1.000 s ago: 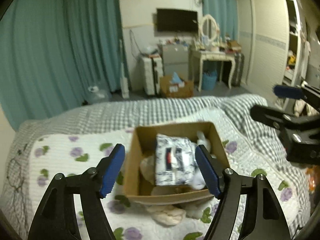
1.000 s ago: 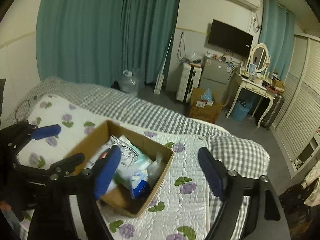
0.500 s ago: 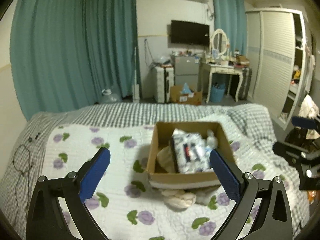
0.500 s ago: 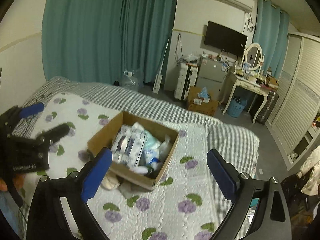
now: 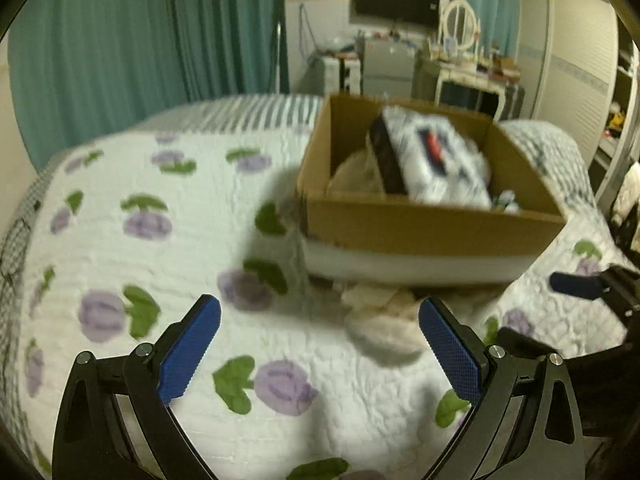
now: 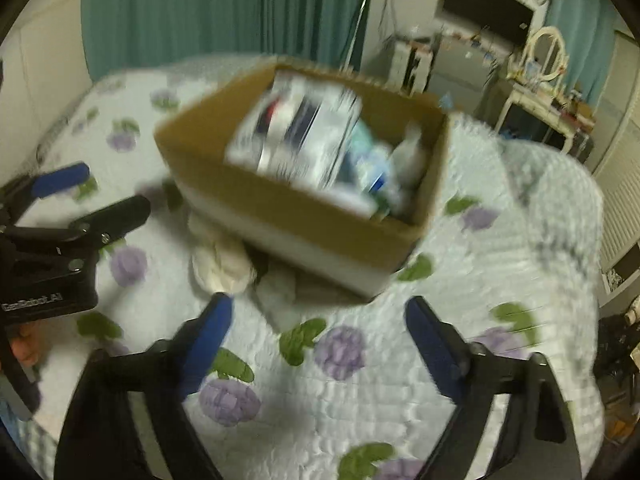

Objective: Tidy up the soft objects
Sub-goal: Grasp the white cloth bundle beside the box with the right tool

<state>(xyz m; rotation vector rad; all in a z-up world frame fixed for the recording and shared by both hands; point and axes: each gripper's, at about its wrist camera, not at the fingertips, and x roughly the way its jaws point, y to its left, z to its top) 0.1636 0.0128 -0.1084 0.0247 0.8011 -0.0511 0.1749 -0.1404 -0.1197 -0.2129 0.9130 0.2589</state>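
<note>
A brown cardboard box point(image 5: 432, 226) sits on the flowered quilt, holding a white and dark patterned soft pack point(image 5: 436, 160) and other soft packets. A cream soft bundle point(image 5: 384, 328) lies on the quilt against the box's near side. My left gripper point(image 5: 318, 306) hangs open and wide just in front of that bundle, with nothing between its fingers. From the right wrist, the box point(image 6: 288, 216) and the bundle point(image 6: 222, 266) lie just ahead. My right gripper point(image 6: 319, 306) is open over bare quilt, its jaws closing on nothing. The left gripper point(image 6: 114, 185) shows at the left.
The quilt point(image 5: 132, 240) covers a bed with a grey checked blanket point(image 6: 552, 208) towards the right edge. A white cloth point(image 6: 280, 292) lies under the box's front corner. Teal curtains, a dressing table point(image 6: 536, 92) and a wardrobe stand beyond. A hand point(image 6: 24, 346) holds the left gripper.
Both grippers have sunk towards the bed, so the box and the cream bundle now loom much closer. The left jaws have spread wider; the right jaws have narrowed a little.
</note>
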